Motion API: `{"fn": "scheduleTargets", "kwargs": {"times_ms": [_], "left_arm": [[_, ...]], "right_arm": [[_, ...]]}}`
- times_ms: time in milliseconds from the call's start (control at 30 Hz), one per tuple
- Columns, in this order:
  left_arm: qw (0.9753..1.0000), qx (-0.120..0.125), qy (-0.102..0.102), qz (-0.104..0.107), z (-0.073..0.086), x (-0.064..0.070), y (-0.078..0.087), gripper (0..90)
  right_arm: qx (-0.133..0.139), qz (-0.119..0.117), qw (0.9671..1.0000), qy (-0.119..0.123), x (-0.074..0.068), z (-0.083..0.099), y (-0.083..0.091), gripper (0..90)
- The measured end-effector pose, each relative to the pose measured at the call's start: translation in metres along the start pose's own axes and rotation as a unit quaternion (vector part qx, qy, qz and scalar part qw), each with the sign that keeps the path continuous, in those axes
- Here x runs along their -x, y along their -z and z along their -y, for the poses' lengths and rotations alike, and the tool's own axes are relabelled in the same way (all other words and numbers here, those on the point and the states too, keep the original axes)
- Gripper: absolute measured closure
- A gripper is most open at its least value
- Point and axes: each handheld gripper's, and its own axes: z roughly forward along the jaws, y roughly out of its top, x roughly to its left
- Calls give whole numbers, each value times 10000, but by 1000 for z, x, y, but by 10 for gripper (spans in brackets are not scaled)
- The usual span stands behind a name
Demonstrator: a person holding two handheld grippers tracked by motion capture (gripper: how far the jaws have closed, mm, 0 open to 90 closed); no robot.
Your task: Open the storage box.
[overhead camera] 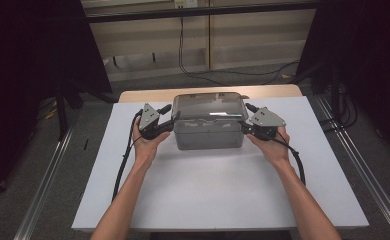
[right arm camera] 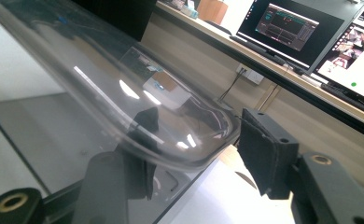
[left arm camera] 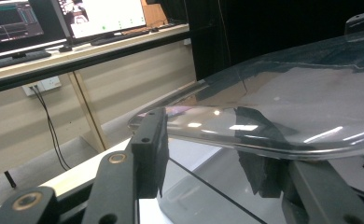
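Note:
A clear plastic box (overhead camera: 210, 136) with a clear lid (overhead camera: 210, 106) stands at the back middle of the white table (overhead camera: 223, 195). My left gripper (overhead camera: 171, 120) is at the box's left end and my right gripper (overhead camera: 245, 123) at its right end, each held in a hand. In the left gripper view the lid's rounded rim (left arm camera: 245, 135) runs across my open left gripper (left arm camera: 208, 161); one jaw stands outside the rim, the other shows through the plastic. In the right gripper view the lid's corner (right arm camera: 203, 140) lies within my open right gripper (right arm camera: 201, 158) in the same way.
A wooden board (overhead camera: 148, 95) sticks out behind the white table top. Dark curtains hang at both sides, and a cable (overhead camera: 203, 75) lies on the floor beyond. Monitors (right arm camera: 287, 28) stand on a desk behind. Floor rails (overhead camera: 48, 180) flank the table.

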Motion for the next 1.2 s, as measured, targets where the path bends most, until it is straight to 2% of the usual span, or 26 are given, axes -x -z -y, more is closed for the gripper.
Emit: {"fn": "scheduleTargets", "kwargs": {"times_ms": [33,100,267,367,733,1200], "left_arm": [[10000,6,4,-4,0,0,-1,543],[10000,22,32,0,0,0,-2,543],[9999,58,102,20,-1,0,-4,544],[10000,21,27,25,-5,-2,-4,547],[10000,30,-24,63,-10,-6,-6,546],[9999,77,-112,68,-13,-8,-12,530]], "right_arm": [[22,-64,10000,-53,0,0,0,524],[47,-47,10000,26,0,-1,0,543],[137,-36,9999,48,4,-4,-1,588],[177,-63,9998,17,7,-4,-1,612],[304,-60,9995,-23,8,-6,-5,625],[323,-94,9994,-31,12,-10,-10,623]]}}
